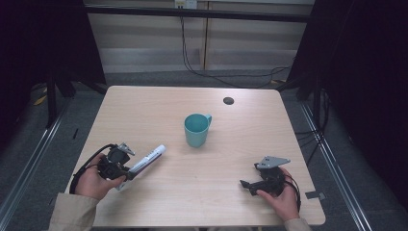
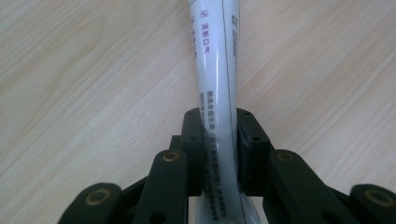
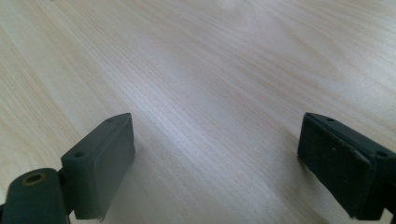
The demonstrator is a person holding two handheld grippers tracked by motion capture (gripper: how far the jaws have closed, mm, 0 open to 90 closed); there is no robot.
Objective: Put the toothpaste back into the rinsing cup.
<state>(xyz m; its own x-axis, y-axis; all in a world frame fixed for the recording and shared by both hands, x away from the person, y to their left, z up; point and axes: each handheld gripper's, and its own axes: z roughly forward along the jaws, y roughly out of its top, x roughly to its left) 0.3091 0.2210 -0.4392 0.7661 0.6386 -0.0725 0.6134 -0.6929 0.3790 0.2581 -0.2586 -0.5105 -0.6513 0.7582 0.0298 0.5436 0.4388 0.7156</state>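
The tube [image 1: 146, 161] lies left of and nearer than the mug [image 1: 197, 130].

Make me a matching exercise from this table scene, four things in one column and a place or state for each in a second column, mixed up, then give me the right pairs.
Column one:
1. white tube
2. teal mug
3. left tool
4. right tool

Column two:
A. jaws wide apart over bare wood
B. stands upright mid-table
C. shut on the tube
D. lies near the table's left front, clamped at one end

Pairs: 1-D, 2-B, 3-C, 4-A
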